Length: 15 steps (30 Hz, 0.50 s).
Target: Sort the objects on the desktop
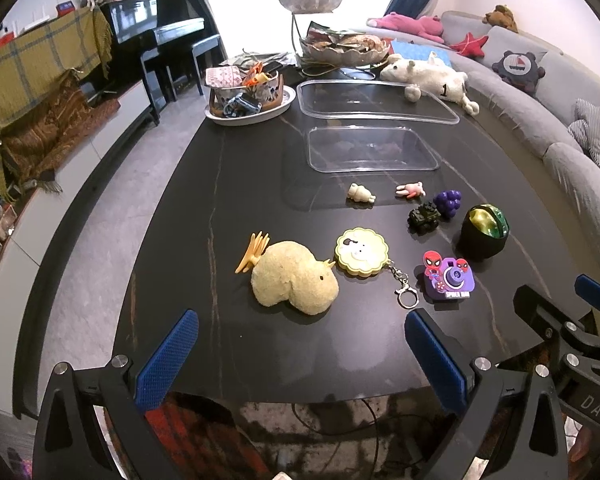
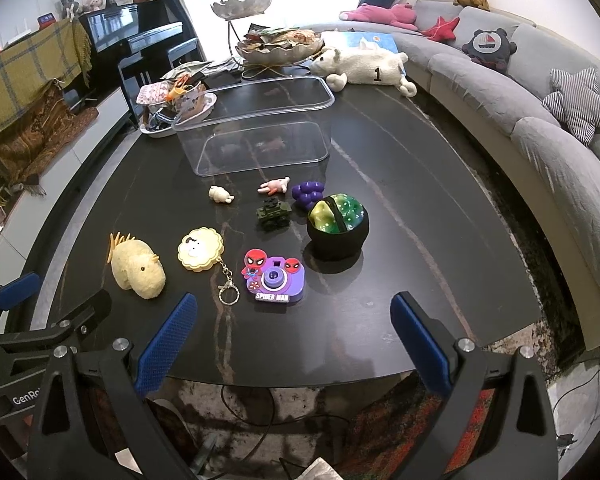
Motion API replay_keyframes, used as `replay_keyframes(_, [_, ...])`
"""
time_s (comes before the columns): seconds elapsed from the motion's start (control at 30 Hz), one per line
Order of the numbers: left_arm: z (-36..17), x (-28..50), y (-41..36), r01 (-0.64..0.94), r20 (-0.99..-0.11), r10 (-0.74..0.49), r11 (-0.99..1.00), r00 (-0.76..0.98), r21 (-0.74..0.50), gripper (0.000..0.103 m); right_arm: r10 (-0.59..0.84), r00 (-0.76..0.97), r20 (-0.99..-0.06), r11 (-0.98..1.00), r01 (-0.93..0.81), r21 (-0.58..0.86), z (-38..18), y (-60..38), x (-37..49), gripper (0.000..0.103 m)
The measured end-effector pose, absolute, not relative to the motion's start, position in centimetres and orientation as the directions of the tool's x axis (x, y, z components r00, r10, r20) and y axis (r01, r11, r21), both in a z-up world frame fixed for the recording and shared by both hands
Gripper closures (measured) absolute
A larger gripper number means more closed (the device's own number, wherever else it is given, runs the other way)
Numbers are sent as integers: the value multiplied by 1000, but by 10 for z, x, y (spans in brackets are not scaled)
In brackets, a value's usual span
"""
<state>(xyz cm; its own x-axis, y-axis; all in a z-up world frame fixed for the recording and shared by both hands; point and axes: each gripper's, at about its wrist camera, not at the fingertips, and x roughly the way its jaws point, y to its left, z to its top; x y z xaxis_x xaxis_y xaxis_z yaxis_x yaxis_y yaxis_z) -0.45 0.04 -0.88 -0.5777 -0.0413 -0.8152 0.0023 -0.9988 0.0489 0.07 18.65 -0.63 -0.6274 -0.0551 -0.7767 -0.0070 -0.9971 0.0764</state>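
Note:
On the black table (image 1: 220, 208) lie a yellow plush chick (image 1: 294, 280) (image 2: 138, 266), a round yellow keychain (image 1: 362, 259) (image 2: 201, 254), a purple Spider-Man toy camera (image 1: 449, 280) (image 2: 274, 279), a green toy truck (image 1: 423, 218) (image 2: 273, 213), purple grapes (image 1: 449, 201) (image 2: 308, 193), a black pouch with a green-yellow ball (image 1: 483, 232) (image 2: 337, 226), a cream figure (image 1: 360, 193) (image 2: 221, 195) and a pink figure (image 1: 410, 190) (image 2: 275, 186). A clear plastic box (image 1: 374, 128) (image 2: 260, 128) stands behind them. My left gripper (image 1: 300, 360) and right gripper (image 2: 292, 344) are open and empty at the table's near edge.
A white plate with a basket of clutter (image 1: 248, 96) (image 2: 176, 108), a metal tiered dish (image 1: 340, 48) (image 2: 276, 46) and a white plush (image 1: 428, 74) (image 2: 364, 66) stand at the table's far end. A grey sofa (image 2: 520, 92) runs along the right, a piano (image 1: 160, 36) at the far left.

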Motion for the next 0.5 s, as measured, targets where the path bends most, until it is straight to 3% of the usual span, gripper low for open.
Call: replay_keyframes(0.5, [-7,-4,0,12,-813,-53,-998,-580,56,1,-53,-627,-777,-997,-8,74,-6,185,1,6])
